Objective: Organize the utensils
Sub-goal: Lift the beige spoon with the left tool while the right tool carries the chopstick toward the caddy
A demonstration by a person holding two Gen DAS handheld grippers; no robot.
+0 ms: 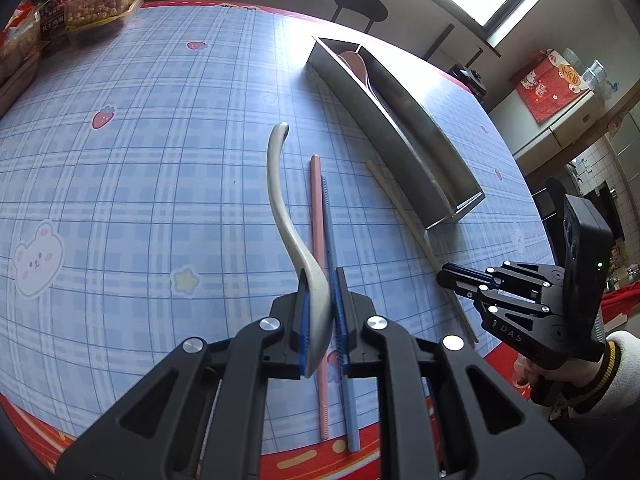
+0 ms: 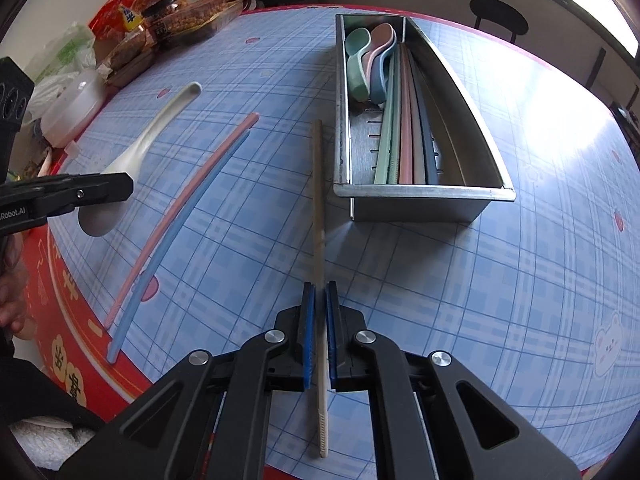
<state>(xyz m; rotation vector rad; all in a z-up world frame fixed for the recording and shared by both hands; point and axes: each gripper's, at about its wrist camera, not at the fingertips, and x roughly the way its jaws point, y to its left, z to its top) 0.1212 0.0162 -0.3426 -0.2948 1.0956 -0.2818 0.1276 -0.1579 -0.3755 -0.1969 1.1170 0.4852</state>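
Note:
My left gripper is shut on the bowl of a white spoon, whose handle points away over the table. The right wrist view shows that gripper from the side, holding the white spoon. My right gripper is shut on a beige chopstick that runs along the left side of the metal utensil box. In the box lie green, pink and blue spoons and several chopsticks. A pink chopstick and a blue chopstick lie side by side on the cloth.
Snack packs and trays and a white plastic tub crowd the far left corner. The blue plaid cloth has a red border at the near edge. A black stool stands beyond the table. A hand and white sleeve hold the right gripper.

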